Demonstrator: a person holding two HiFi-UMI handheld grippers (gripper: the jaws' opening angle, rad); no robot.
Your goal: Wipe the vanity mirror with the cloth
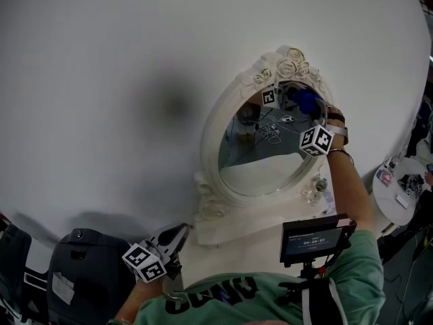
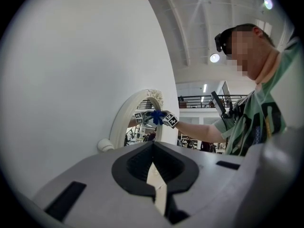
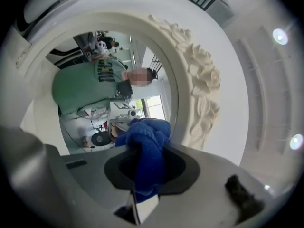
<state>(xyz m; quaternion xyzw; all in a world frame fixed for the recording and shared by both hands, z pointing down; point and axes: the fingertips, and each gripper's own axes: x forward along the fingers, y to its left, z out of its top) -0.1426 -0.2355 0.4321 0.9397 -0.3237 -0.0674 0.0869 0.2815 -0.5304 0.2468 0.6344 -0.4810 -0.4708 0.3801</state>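
Mid-wipe: right claw point(image 3: 146, 172), clamped on the blue cloth point(image 3: 148, 137), works the vanity mirror's point(image 1: 260, 171) upper glass and should next sweep downward; left claw point(image 2: 153, 174) closed on nothing.

Your right arm is stretched forward, right gripper point(image 1: 303, 108) pinching the cloth point(image 3: 148, 144). Your left gripper point(image 1: 178, 237) sits low, fingers together.

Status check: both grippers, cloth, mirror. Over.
Left gripper shut, empty, held low. Right gripper shut on cloth, up at the mirror's top edge. Nothing in the way.
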